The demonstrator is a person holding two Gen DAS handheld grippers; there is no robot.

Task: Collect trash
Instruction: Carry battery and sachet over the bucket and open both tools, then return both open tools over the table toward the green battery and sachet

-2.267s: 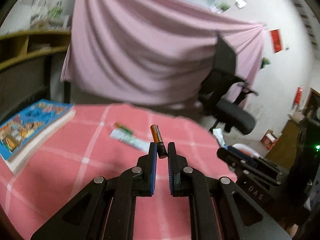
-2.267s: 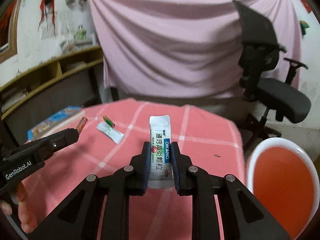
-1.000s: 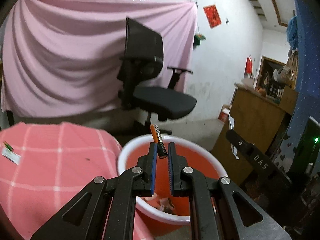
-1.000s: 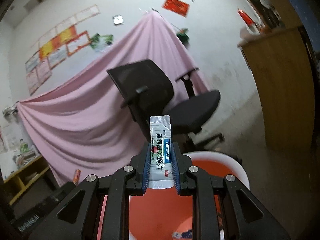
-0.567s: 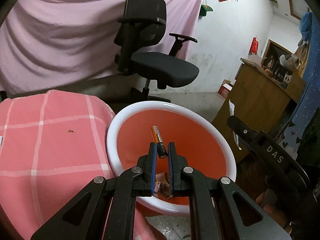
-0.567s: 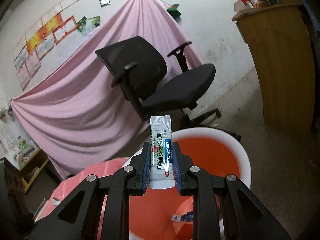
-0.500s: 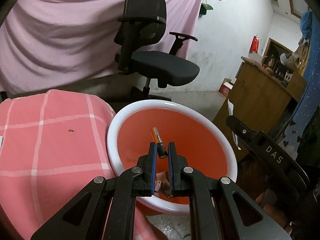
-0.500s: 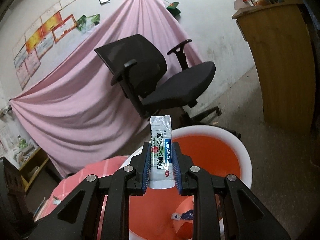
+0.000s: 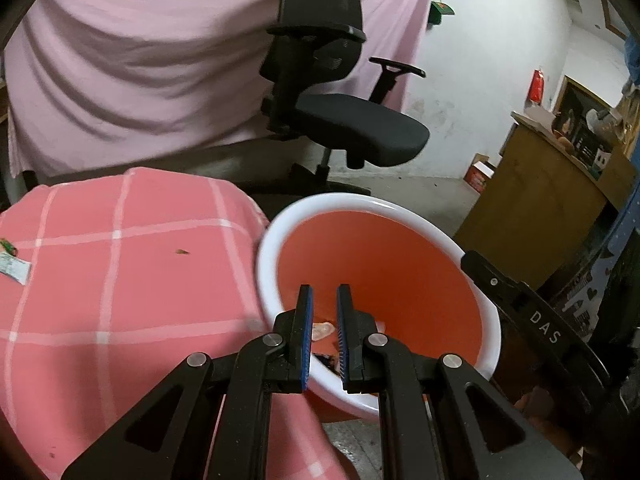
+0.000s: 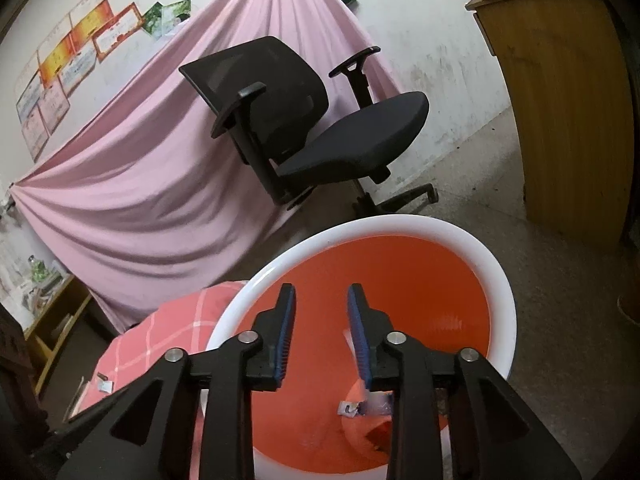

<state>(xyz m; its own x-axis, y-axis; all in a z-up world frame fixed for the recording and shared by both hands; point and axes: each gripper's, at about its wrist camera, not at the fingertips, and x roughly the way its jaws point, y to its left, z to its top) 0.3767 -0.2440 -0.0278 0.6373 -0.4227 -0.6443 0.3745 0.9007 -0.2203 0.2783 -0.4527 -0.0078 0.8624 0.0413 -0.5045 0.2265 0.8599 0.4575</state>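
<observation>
Both claws — left gripper [image 9: 322, 294] and right gripper [image 10: 321, 294] — hang spread and empty over the orange bin [image 10: 496, 264]; a sachet [image 10: 370, 404] lies inside.

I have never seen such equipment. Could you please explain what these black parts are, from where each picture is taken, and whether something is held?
A person holds two handheld grippers, each with a camera looking along its fingers. One picture is from the left gripper, the other from the right gripper. Both are open and empty, above an orange bin with a white rim; wrappers lie at its bottom. Beside the bin is a table with a pink checked cloth, where a small packet lies. Behind stands an office chair.
</observation>
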